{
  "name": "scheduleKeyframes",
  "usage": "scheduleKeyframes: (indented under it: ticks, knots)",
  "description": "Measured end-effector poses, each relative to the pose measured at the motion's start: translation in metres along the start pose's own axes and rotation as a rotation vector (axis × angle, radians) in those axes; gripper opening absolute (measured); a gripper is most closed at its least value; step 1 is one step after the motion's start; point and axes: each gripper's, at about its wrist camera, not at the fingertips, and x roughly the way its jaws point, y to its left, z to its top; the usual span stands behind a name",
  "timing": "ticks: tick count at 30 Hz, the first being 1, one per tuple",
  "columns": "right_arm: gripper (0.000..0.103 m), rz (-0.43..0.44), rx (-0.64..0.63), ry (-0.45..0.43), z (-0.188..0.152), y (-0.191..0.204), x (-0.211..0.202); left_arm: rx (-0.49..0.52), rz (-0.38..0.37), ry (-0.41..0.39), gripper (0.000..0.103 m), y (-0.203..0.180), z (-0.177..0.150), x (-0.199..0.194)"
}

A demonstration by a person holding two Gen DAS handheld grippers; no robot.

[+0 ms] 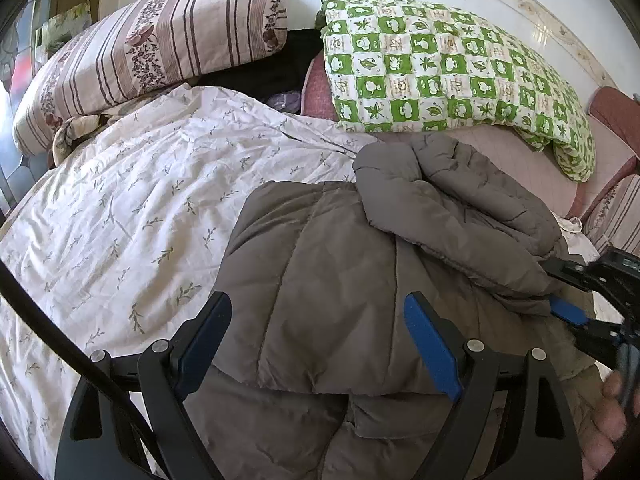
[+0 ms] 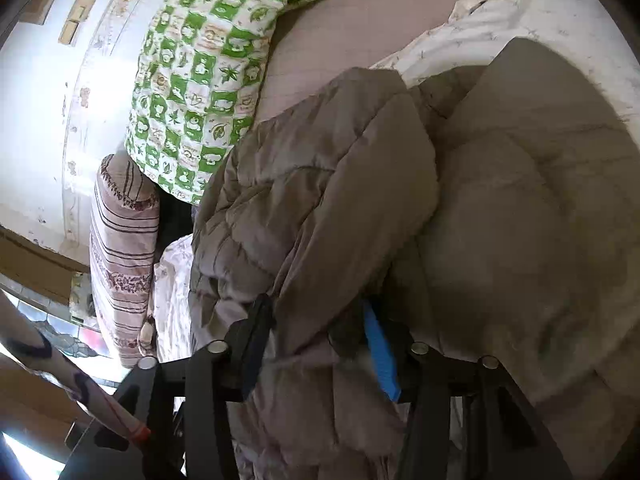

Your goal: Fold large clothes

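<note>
Jacket [image 1: 320, 280], grey-brown and quilted, lies bunched on the bed's floral sheet [image 1: 120, 208], a sleeve folded across it. Left hand-held gripper [image 1: 320, 340] hovers wide open over the jacket, gripping nothing. Right hand-held gripper [image 2: 320, 344] stands partly open with sleeve fabric between its fingers. Green checked quilt [image 1: 440, 64] and striped pillow [image 1: 160, 48] lie behind.

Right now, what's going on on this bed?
A person with a gripper in each hand is folding a grey-brown padded jacket on a white sheet with small leaf sprigs. The left gripper hangs wide open over the jacket body, gripping nothing. The right gripper has a padded sleeve between its fingers, laid across the body; whether it still pinches is unclear.
</note>
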Motion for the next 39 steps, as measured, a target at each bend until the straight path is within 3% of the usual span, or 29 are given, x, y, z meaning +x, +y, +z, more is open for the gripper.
scheduleKeyframes:
  ticks: [1, 7, 11, 16, 21, 25, 28, 31, 33, 39]
  knots:
    - [0.009, 0.010, -0.013, 0.017, 0.001, 0.000, 0.003, 0.000, -0.002, -0.002, 0.087, 0.000, 0.001, -0.001]
    - [0.008, 0.026, -0.097, -0.073, -0.020, 0.017, -0.045, -0.015, -0.014, -0.007, 0.087, 0.003, 0.002, -0.001]
    - [0.008, 0.007, -0.160, -0.083, -0.046, 0.022, -0.073, -0.052, -0.073, -0.032, 0.087, 0.004, 0.002, -0.008]
    - [0.008, -0.100, -0.155, 0.033, -0.070, -0.016, -0.025, -0.017, -0.098, -0.037, 0.087, -0.016, -0.003, -0.006]
    - [0.008, -0.087, -0.180, 0.012, -0.073, -0.023, -0.018, 0.068, -0.084, -0.033, 0.087, -0.044, -0.012, 0.003]
    - [0.009, -0.079, -0.200, 0.015, -0.072, -0.023, -0.016, 0.161, -0.051, -0.034, 0.087, -0.068, -0.019, 0.014]
    - [0.018, -0.058, -0.213, 0.038, -0.069, -0.022, -0.016, 0.242, 0.069, 0.041, 0.090, -0.078, -0.025, 0.037]
    - [0.027, -0.072, -0.215, 0.060, -0.063, -0.018, -0.028, 0.221, 0.068, 0.072, 0.093, -0.072, -0.027, 0.045]
    - [0.027, -0.092, -0.252, 0.025, -0.059, -0.010, -0.045, 0.208, 0.053, 0.079, 0.093, -0.068, -0.026, 0.045]
    - [0.027, -0.172, -0.432, -0.221, -0.046, 0.017, -0.082, 0.206, 0.057, 0.068, 0.093, -0.068, -0.029, 0.045]
